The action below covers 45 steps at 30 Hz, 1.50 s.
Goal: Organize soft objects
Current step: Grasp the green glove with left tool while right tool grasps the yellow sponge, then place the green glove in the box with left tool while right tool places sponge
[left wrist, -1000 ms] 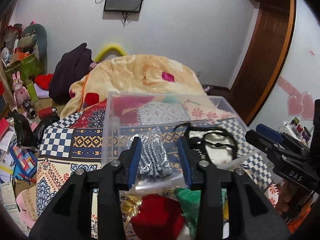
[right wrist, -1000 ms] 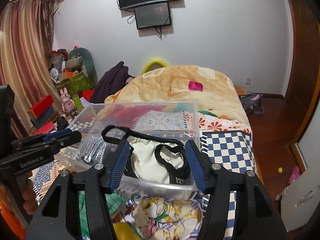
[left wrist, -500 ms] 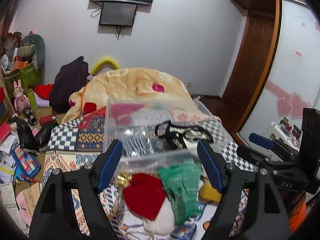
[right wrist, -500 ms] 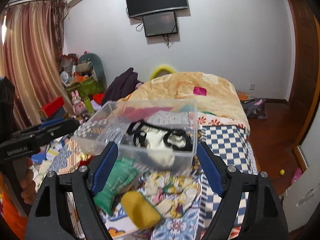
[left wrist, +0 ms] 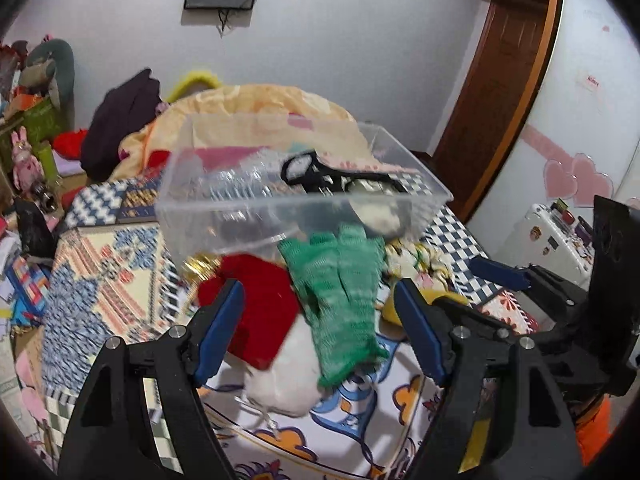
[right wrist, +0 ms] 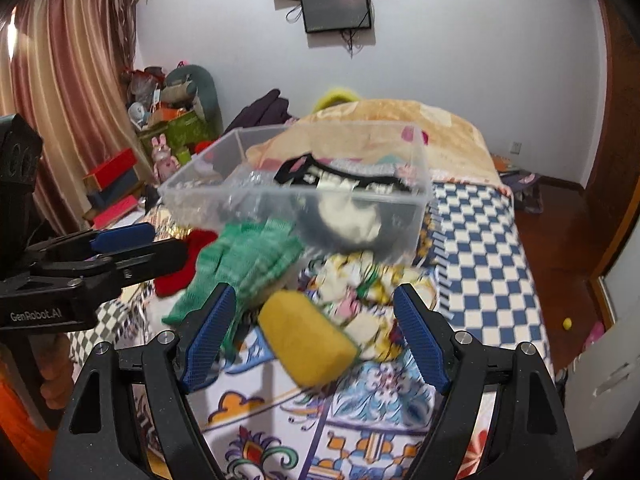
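Observation:
A clear plastic bin [left wrist: 248,204] stands on the bed and holds a black-and-white garment [left wrist: 340,180] and a silvery item. It also shows in the right wrist view [right wrist: 224,200]. In front of it lie green gloves [left wrist: 340,292], a red and white hat [left wrist: 264,308], a yellow sponge-like piece [right wrist: 308,340] and a floral cloth [right wrist: 360,292]. My left gripper [left wrist: 320,328] is open and empty above the gloves. My right gripper [right wrist: 312,332] is open and empty above the yellow piece.
The bed has a patterned cover [right wrist: 480,260] and a peach blanket [left wrist: 260,104] behind the bin. Clutter, boxes and toys [right wrist: 168,132] stand at the left. A wooden door [left wrist: 492,80] and a white wardrobe [left wrist: 580,100] are at the right.
Both grippers have pulled back from the bin and opened wide. The gloves, hat and yellow piece in front of the bin have come into view.

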{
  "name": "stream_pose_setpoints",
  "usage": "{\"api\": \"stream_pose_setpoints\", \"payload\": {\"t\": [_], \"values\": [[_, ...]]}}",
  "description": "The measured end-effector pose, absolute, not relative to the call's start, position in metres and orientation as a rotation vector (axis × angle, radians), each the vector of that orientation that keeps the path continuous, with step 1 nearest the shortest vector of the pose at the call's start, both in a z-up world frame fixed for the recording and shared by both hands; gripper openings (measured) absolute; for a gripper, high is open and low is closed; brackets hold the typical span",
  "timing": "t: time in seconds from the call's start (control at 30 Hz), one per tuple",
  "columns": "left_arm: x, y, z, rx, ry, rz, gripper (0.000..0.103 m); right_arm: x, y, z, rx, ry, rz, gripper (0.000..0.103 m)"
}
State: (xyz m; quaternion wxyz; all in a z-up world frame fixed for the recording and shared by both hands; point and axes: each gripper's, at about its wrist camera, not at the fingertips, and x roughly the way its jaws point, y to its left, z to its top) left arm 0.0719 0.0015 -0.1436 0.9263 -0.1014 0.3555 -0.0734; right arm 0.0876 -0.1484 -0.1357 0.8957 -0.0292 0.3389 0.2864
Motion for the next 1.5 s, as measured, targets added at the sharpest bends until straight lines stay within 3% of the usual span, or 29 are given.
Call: {"api": "stream_pose_setpoints", "payload": {"t": [0.13, 0.3, 0.37, 0.57, 1.5], "values": [[0.073, -0.004, -0.152, -0.21, 0.756, -0.165, 0.058, 0.087, -0.147, -0.147, -0.074, 0.736, 0.606, 0.077], [0.075, -0.009, -0.16, -0.212, 0.781, -0.195, 0.038, 0.088, -0.148, -0.157, -0.063, 0.781, 0.62, 0.057], [0.076, -0.012, -0.162, -0.201, 0.788, -0.202, 0.031, 0.088, -0.148, -0.159, -0.059, 0.792, 0.626, 0.045], [0.076, -0.015, -0.164, -0.188, 0.786, -0.202, 0.008, 0.083, -0.151, -0.155, -0.051, 0.772, 0.632, 0.036], [0.038, -0.003, -0.068, -0.151, 0.49, -0.148, 0.003, 0.091, -0.171, -0.072, 0.039, 0.507, 0.589, 0.035]]}}
